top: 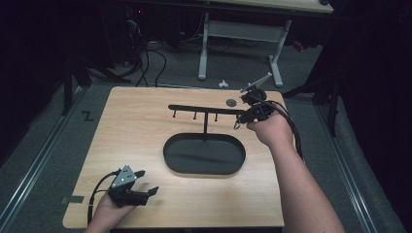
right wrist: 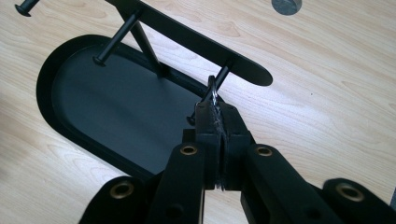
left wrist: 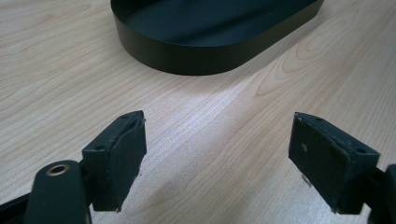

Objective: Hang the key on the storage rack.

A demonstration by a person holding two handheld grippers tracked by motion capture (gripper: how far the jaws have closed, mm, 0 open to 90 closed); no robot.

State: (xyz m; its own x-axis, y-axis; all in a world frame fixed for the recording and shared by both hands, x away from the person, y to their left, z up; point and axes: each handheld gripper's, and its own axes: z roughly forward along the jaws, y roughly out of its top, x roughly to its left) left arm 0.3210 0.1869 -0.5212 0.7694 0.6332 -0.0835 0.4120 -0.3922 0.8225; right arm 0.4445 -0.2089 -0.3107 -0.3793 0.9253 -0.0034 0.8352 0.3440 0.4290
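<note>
A black rack with a long bar [top: 204,109] [right wrist: 196,39] and several pegs stands on a post in a black oval tray [top: 166,153] [right wrist: 44,84] at the table's middle. My right gripper [top: 241,119] [right wrist: 216,108] is at the bar's right end, shut on a small thin metal ring [right wrist: 212,91] [top: 236,125]. The ring pokes up from the pads, right against the end peg [right wrist: 224,73]; I cannot tell whether it is hooked over the peg. My left gripper [top: 148,181] [left wrist: 217,140] rests near the table's front left corner, open, with bare wood between its jaws, facing the tray wall [left wrist: 196,53].
A small grey round disc [top: 231,102] [right wrist: 286,4] lies on the wood behind the rack's right end. The light wooden table [top: 126,126] ends close behind the rack. Beyond it are a white-legged desk [top: 204,48] and cables on the floor.
</note>
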